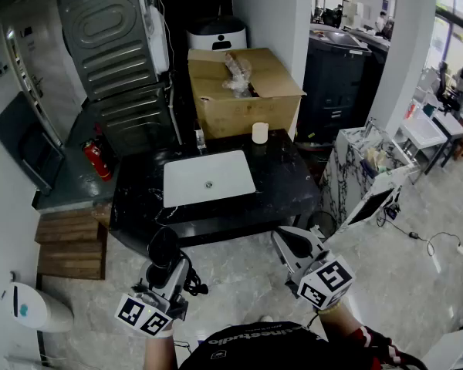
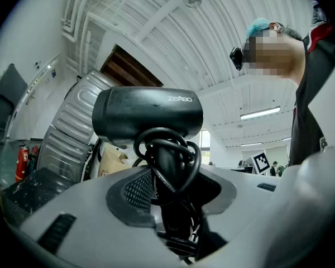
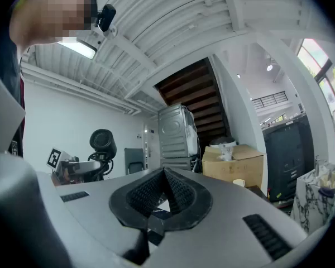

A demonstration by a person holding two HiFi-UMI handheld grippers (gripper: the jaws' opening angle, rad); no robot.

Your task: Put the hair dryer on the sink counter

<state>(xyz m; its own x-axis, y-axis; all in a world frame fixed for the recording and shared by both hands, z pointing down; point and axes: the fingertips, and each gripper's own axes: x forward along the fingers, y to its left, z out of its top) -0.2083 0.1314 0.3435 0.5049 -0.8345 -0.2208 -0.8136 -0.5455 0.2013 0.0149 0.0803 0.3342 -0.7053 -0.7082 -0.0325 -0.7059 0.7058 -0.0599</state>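
Left gripper point(image 1: 168, 272) clamped on dryer point(image 2: 148, 116) handle, cord looped round it; dryer upright, held in the air short of the counter point(image 1: 289, 179), near its front edge. Right gripper point(image 3: 164, 175) pinched closed, empty, beside the left. White sink point(image 1: 208, 177) is set in the counter, cup point(image 1: 260, 132) behind.

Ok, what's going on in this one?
A person stands facing a black sink counter with a gripper in each hand. The left gripper is closed on the handle of a black hair dryer, cord looped round the handle, and holds it up in the air short of the counter. The right gripper is shut with nothing in it. The hair dryer is not yet on the counter.
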